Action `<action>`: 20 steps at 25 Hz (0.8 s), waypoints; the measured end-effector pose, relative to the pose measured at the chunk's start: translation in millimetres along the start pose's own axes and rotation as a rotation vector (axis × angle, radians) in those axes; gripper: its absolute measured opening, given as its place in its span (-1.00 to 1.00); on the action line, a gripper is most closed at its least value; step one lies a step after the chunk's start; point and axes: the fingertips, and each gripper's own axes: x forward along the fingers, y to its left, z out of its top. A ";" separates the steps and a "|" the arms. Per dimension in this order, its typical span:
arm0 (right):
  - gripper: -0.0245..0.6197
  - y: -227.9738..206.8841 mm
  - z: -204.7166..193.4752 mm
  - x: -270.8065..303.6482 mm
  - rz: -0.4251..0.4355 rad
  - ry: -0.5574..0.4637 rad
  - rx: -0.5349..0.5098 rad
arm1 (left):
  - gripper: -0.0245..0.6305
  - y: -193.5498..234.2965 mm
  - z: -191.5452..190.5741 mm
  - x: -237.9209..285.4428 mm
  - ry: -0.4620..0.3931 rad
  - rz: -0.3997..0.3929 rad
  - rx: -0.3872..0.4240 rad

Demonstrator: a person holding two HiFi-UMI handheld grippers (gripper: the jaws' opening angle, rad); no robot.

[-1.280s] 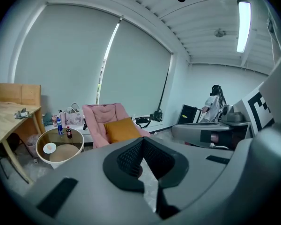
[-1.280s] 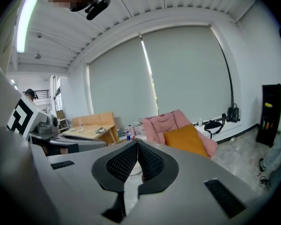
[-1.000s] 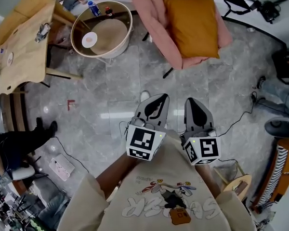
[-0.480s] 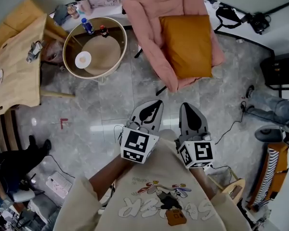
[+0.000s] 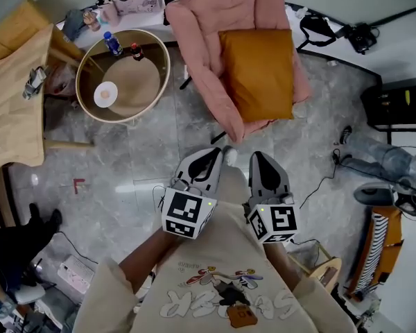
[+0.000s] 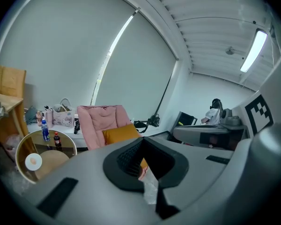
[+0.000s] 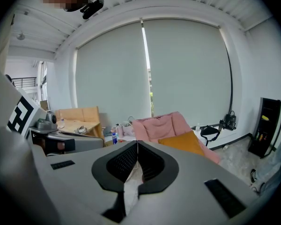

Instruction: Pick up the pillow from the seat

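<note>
An orange pillow point(image 5: 258, 73) lies on the seat of a pink padded chair point(image 5: 202, 19) at the top of the head view. It also shows as the pillow point(image 6: 121, 134) in the left gripper view and the pillow point(image 7: 181, 143) in the right gripper view. My left gripper point(image 5: 215, 155) and right gripper point(image 5: 256, 159) are held side by side close to my body, well short of the chair. Both are shut with nothing between their jaws.
A round glass-topped side table point(image 5: 123, 75) with two bottles and a white disc stands left of the chair. A wooden table point(image 5: 14, 103) is at the far left. Cables, a black bag point(image 5: 317, 28) and a dark stand point(image 5: 399, 103) lie on the grey floor to the right.
The chair, pillow and round table have slid down and left in the head view and look nearer. Both grippers stay shut, side by side.
</note>
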 end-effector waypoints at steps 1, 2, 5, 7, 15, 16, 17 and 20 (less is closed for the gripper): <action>-0.86 -4.2 0.7 2.4 -0.002 0.000 -0.005 | -0.91 1.3 0.3 2.8 -0.003 0.003 -0.002; -0.86 -9.0 2.1 5.1 -0.003 -0.001 -0.012 | -0.91 3.0 0.8 6.2 -0.007 0.007 -0.004; -0.86 -27.1 7.3 13.6 -0.003 -0.006 -0.026 | -0.92 5.8 2.4 19.5 -0.011 0.018 -0.017; -0.86 -41.9 10.3 19.8 0.001 -0.010 -0.026 | -0.91 4.1 3.6 32.4 -0.001 0.022 -0.019; -0.86 -117.6 20.0 54.6 0.042 0.001 -0.005 | -0.91 -4.4 7.4 113.5 0.069 0.058 -0.037; -0.86 -129.5 22.9 60.0 0.048 0.005 -0.001 | -0.91 -4.6 7.8 127.0 0.085 0.070 -0.038; -0.86 -142.8 26.0 66.6 0.055 0.009 0.002 | -0.91 -4.8 9.6 142.2 0.097 0.080 -0.038; -0.86 -184.1 32.6 89.4 0.077 0.029 0.000 | -0.91 -7.6 18.0 189.6 0.117 0.096 -0.043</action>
